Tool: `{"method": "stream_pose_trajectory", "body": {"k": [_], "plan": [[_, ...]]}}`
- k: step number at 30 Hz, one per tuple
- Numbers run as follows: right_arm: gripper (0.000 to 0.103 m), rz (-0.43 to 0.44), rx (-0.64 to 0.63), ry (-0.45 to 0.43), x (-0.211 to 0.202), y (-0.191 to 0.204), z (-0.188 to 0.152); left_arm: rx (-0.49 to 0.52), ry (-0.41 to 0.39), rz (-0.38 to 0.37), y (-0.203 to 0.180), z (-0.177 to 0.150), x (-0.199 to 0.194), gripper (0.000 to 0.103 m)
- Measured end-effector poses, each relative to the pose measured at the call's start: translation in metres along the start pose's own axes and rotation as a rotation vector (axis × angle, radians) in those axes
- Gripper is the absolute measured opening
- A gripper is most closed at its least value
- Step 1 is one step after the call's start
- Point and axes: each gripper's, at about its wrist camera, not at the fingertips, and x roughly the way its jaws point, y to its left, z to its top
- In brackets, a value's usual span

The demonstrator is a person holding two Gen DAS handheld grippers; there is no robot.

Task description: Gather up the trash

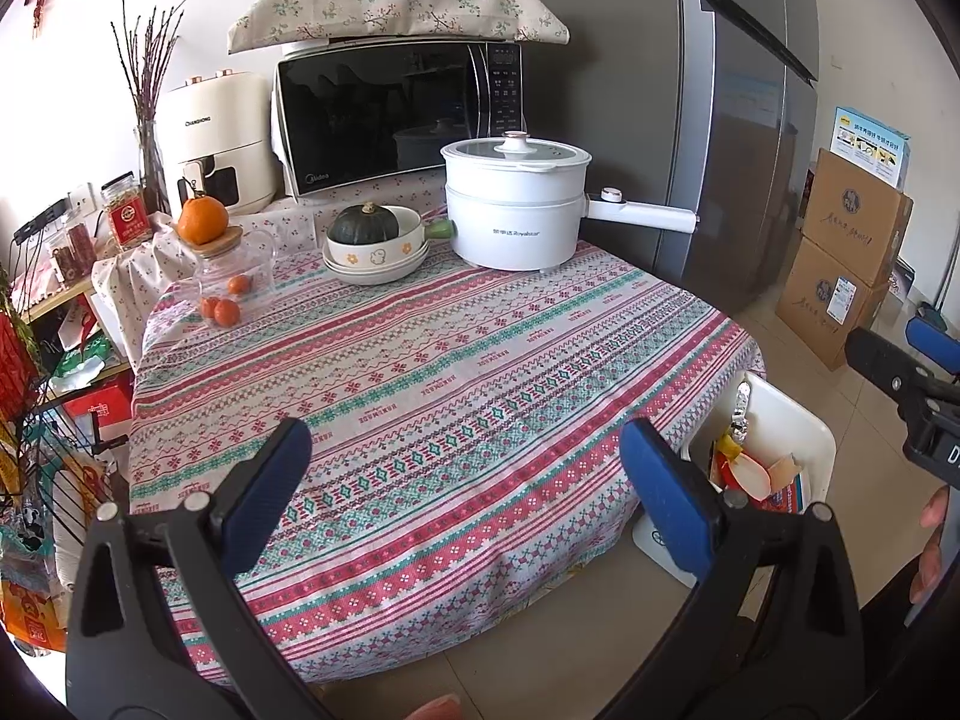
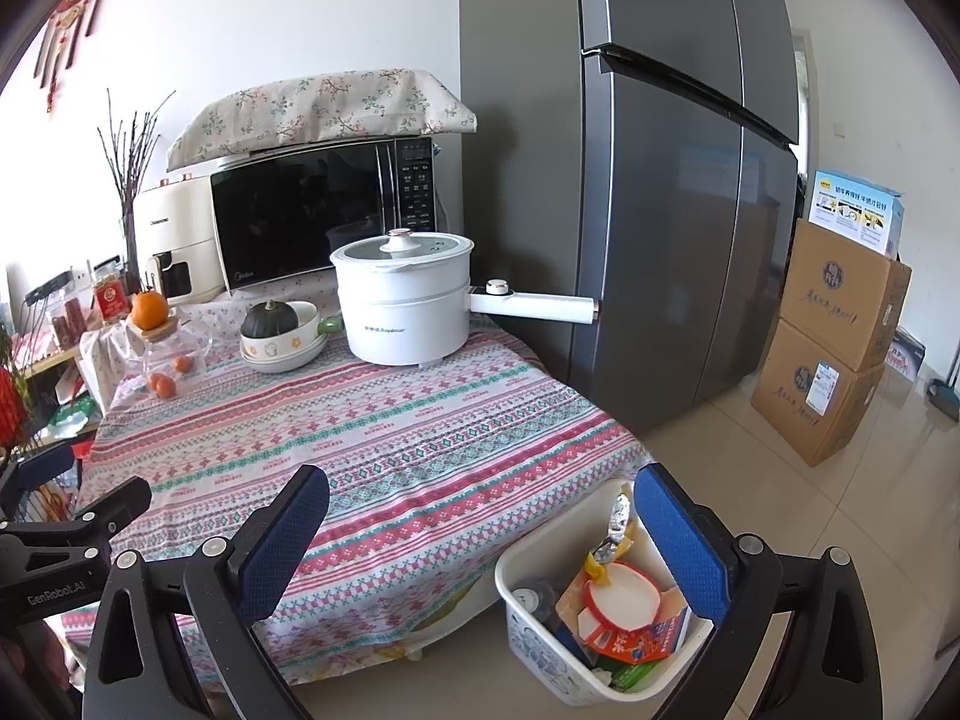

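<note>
Trash (image 2: 618, 606) heaped in white bin (image 2: 528, 618) on floor, just beside table (image 2: 390, 450) corner. No loose trash seen on cloth. Left gripper (image 1: 465, 483), right gripper (image 2: 480, 531) both spread, empty. Scan table edges before finishing; keep clear of pot (image 2: 405, 300).

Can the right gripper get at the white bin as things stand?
Probably yes. The right gripper is open and empty, and the white bin stands on the floor just below it, with nothing in between.
</note>
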Motion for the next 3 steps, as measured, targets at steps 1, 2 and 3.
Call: {"method": "stream_pose_trajectory", "body": {"k": [1,2,3], "plan": [[0.103,0.0,-0.004,0.004,0.001,0.0004,-0.0014,-0.002,0.01,-0.001,0.0006,0.0,0.0013,0.102],[0.103,0.001,-0.012,0.019,0.0037,0.0019,-0.0039,-0.009,0.018,-0.002,0.0022,0.0,0.0021,0.102],[0.103,0.008,-0.028,0.054,0.0093,0.0053,-0.0087,-0.018,0.025,-0.001,0.0041,0.0,0.0021,0.102]]}}
